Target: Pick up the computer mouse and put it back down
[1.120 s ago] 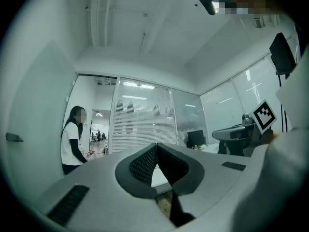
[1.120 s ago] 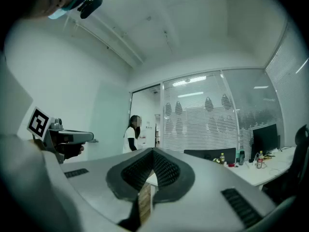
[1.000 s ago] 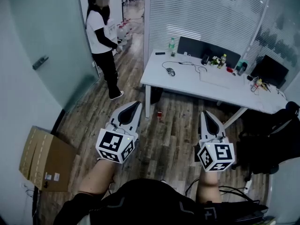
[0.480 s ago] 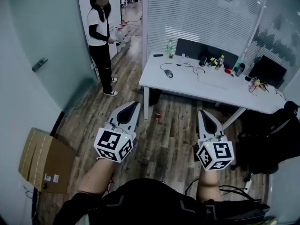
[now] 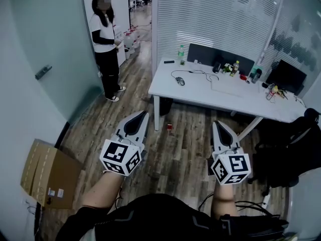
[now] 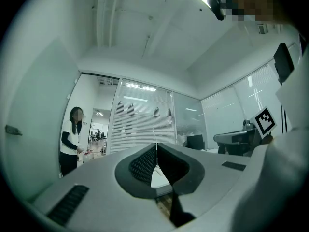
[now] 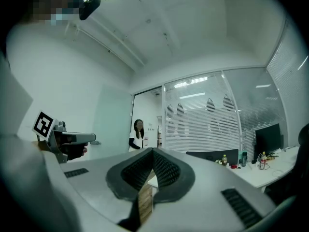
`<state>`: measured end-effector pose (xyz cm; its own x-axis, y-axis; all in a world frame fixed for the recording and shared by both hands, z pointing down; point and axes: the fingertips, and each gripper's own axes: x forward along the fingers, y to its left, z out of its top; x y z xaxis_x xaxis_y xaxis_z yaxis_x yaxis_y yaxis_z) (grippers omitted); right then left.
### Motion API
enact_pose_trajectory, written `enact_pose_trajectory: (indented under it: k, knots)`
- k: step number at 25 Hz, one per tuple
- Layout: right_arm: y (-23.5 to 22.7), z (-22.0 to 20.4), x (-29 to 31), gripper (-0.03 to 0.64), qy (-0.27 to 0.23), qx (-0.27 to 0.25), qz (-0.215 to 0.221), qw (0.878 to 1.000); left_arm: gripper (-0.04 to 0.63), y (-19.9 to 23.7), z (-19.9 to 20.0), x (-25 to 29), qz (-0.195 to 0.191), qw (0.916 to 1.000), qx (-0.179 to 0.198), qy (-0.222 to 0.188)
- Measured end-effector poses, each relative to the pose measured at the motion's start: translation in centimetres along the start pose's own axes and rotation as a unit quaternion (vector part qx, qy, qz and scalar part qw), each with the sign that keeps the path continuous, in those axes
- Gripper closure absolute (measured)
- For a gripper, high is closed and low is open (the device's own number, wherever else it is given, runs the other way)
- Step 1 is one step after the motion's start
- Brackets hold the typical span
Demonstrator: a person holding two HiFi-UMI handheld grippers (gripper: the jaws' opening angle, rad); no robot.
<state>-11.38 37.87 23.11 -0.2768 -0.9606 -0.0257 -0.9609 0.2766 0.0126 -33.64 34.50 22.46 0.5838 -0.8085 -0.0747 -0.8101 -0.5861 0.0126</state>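
The computer mouse (image 5: 181, 81) lay near the left end of a white desk (image 5: 200, 93). Well short of the desk, the left gripper (image 5: 144, 113) and the right gripper (image 5: 218, 123) were held level over the wooden floor (image 5: 175, 149), each with jaws pressed together and holding nothing. A person (image 5: 105, 49) stood by the doorway.

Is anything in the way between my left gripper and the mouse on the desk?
Nothing visible does: just wood floor lies between the left gripper and the desk, where the mouse sits uncovered.
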Motion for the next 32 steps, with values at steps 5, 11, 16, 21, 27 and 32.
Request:
enact_pose_trajectory:
  k: [5,11,16,21,27,32]
  knots:
    - [0.1,-0.2,0.1,0.615,0.000,0.000,0.003,1.000,0.565,-0.5,-0.7,0.3,-0.003,1.0000,0.001,0.007]
    - [-0.3,-0.3,0.3,0.604,0.000,0.002,0.011,1.000,0.565,-0.5,-1.2,0.8,0.004,0.9999,-0.004,0.011]
    - [-0.6,-0.1,0.5,0.435,-0.006,0.008,0.033,0.999,0.439,-1.0,-1.4,1.2,-0.007,0.9999,-0.007,0.012]
    - [-1.7,-0.1,0.3,0.388,-0.006,0.008,0.034,0.999,0.362,-2.0,-1.8,1.9,-0.005,0.9998,-0.005,0.019]
    - [-3.2,-0.4,0.0,0.385,-0.009,0.007,0.038,0.999,0.357,-3.2,-2.4,3.1,-0.002,0.9998,-0.004,0.021]
    - [-4.9,-1.0,-0.7,0.383,-0.011,0.004,0.049,0.999,0.351,-4.6,-2.9,4.2,0.008,0.9996,0.004,0.025]
